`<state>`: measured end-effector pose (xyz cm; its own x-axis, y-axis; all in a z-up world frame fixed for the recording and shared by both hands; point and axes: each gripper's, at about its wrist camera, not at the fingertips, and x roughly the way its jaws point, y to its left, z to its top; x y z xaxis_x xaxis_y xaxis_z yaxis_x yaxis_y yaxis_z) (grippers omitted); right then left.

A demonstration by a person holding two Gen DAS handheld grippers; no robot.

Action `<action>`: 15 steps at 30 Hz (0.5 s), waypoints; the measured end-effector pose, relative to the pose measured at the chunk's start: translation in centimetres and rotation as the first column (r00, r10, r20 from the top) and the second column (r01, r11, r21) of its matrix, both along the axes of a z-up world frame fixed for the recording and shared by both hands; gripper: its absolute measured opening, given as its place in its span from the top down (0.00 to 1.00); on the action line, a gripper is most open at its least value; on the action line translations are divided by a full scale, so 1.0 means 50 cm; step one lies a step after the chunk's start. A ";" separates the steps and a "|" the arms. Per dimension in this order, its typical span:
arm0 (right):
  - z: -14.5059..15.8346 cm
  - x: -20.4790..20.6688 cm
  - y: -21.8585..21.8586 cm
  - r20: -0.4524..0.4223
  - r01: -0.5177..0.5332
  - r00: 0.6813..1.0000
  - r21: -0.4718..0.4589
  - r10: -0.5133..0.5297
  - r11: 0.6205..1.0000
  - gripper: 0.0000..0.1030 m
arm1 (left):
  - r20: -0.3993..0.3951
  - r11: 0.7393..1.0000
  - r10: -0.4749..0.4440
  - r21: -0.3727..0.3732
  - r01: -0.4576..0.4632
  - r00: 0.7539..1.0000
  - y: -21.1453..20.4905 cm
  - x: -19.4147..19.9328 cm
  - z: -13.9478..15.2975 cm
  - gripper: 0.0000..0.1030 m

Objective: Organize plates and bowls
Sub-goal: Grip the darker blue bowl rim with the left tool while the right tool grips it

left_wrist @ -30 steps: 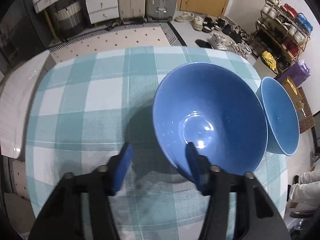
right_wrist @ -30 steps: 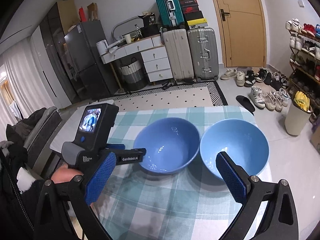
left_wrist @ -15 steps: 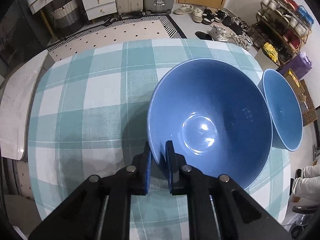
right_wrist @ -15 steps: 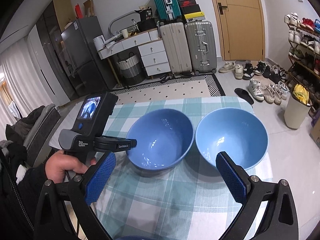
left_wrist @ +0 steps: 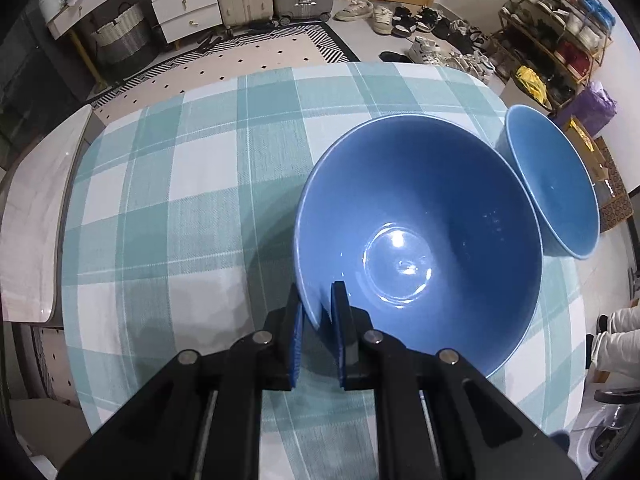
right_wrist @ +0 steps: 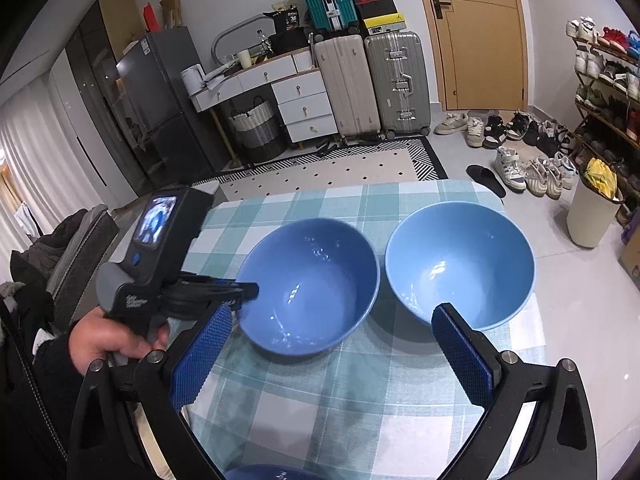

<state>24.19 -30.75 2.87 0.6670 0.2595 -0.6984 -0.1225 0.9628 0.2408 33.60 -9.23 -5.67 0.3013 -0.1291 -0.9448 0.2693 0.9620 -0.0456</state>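
Left gripper (left_wrist: 317,312) clamped on darker bowl's (left_wrist: 420,236) near rim, lighter bowl (left_wrist: 554,184) just beside; right gripper (right_wrist: 332,344) wide open.

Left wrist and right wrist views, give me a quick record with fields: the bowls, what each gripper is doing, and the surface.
held bowl: darker blue bowl, near rim clamped
left gripper: shut on the rim, one of the fingers inside, one outside
second bowl: lighter blue bowl, beside the held one, untouched
right gripper: open, nothing between its fingers, above the cloth
surface: checked tablecloth on the table
third bowl: blue rim at the bottom edge, mostly cut off
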 end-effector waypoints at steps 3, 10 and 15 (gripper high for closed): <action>-0.006 0.005 0.000 -0.012 0.003 1.000 -0.001 -0.003 1.000 0.01 | -0.003 1.000 -0.009 0.005 0.009 1.000 0.002 -0.010 0.000 0.90; -0.045 0.030 -0.004 -0.092 0.000 0.996 0.002 0.000 1.000 0.01 | -0.008 0.999 -0.034 0.025 0.034 0.999 0.009 -0.038 0.000 0.90; -0.090 0.061 -0.006 -0.185 -0.023 0.982 0.029 0.028 0.999 0.02 | -0.023 0.997 -0.065 0.042 0.066 0.998 0.015 -0.064 -0.004 0.89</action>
<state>27.26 -31.04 -1.61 0.5190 0.2953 -0.8021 -0.0981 0.9528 0.2873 30.39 -8.47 -5.86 0.2726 -0.1072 -0.9562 0.3311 0.9435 -0.0114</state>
